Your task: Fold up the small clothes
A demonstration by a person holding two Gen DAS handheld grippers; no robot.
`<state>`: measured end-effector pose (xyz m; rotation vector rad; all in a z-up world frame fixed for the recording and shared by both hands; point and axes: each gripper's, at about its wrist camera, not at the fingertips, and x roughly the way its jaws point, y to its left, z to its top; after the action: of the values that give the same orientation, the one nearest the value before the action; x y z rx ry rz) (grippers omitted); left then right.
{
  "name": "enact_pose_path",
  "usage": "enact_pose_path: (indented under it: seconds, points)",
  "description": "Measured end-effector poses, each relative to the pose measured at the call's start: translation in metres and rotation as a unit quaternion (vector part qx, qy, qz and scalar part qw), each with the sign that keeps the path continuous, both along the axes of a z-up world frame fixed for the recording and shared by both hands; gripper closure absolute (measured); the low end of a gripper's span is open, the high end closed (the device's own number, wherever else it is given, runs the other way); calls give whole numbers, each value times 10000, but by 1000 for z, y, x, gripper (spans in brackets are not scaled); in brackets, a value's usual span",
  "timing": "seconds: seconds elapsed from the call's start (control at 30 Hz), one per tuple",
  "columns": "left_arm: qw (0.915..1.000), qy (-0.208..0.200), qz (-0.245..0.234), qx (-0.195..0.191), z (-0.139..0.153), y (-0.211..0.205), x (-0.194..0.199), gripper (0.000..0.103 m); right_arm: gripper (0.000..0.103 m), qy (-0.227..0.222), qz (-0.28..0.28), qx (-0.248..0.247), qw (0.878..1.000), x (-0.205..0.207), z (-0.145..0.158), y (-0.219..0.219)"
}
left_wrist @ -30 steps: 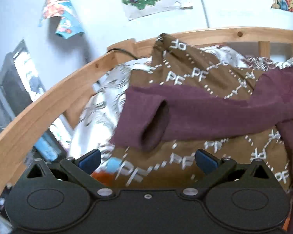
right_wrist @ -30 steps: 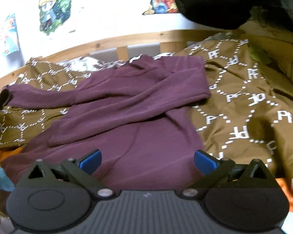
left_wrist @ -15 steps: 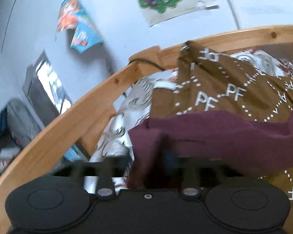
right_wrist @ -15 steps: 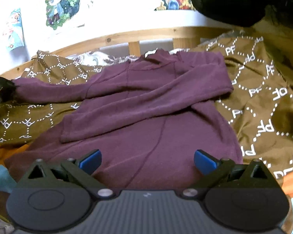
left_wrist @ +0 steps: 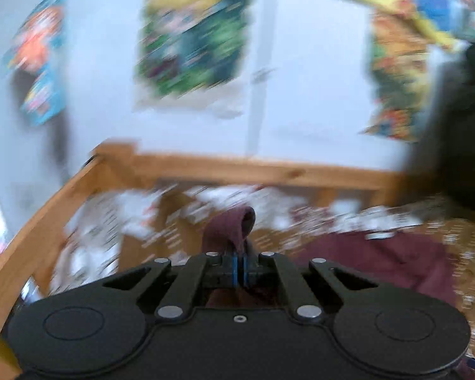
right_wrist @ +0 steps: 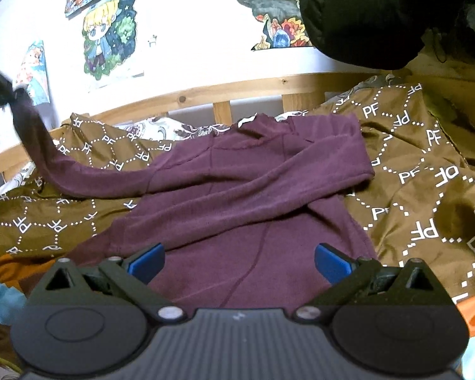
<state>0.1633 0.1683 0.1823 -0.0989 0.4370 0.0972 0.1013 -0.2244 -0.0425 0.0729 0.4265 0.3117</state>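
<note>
A small maroon long-sleeved top (right_wrist: 247, 202) lies spread on a brown blanket printed with white letters (right_wrist: 421, 190). Its right sleeve is folded across the chest. My left gripper (left_wrist: 239, 267) is shut on the cuff of the left sleeve (left_wrist: 234, 228), which pokes up past the blue pads. In the right wrist view that sleeve (right_wrist: 47, 158) rises off the blanket to the left gripper (right_wrist: 3, 90) at the left edge. My right gripper (right_wrist: 239, 261) hovers open over the top's lower body, with nothing between its fingers.
A wooden bed rail (right_wrist: 205, 93) runs along the back and curves round the left side (left_wrist: 41, 218). Posters (right_wrist: 109, 31) hang on the white wall behind. A black garment (right_wrist: 380, 9) hangs at the upper right. Orange cloth (right_wrist: 473, 310) lies at the lower right.
My left gripper closed on the left sleeve's cuff and lifted it up off the blanket, its view swinging up toward the wall. The right gripper stayed open over the top.
</note>
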Motion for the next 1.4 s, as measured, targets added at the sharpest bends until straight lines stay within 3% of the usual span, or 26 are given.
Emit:
enact_pose_path:
  seconds: [0.2,0.33,0.5,0.7,0.9,1.0,1.07,1.13,1.2,1.27,1.4]
  points:
    - [9923,-149,-1228,12,9,-86,7,101,0,-10,-86,101,9999,-1,6,-12]
    - [9791,-21,-2033,23,-6,-149,19,101,0,-46,-230,135,9996,-1,8,-26]
    - [9601,369,-2771,-20,-47,-219,32,101,0,-32,-659,93,9978,3,8,-49]
    - [9449,873,-3156,-1,-106,-276,32,100,0,-105,-1337,-86,9909,10,7,-88]
    - [9388,1201,-3213,311,-168,-306,10,92,0,238,-1722,434,9838,22,-1,-125]
    - [9394,1338,-3148,212,-181,-303,5,79,0,261,-1734,445,9835,23,-5,-128]
    - [9396,1376,-3132,128,-181,-299,5,62,0,249,-1713,427,9840,23,-6,-128]
    - [9397,1370,-3134,47,-178,-292,2,29,0,237,-1708,419,9841,23,-7,-127]
    - [9417,1266,-3117,-46,-175,-283,-5,21,0,228,-1699,416,9843,24,-8,-126]
    - [9426,1187,-3121,-85,-169,-274,-11,19,0,184,-1658,434,9850,23,-8,-124]
    - [9574,1140,-2653,-9,-167,-248,-19,14,0,-111,-1243,425,9913,20,-5,-111]
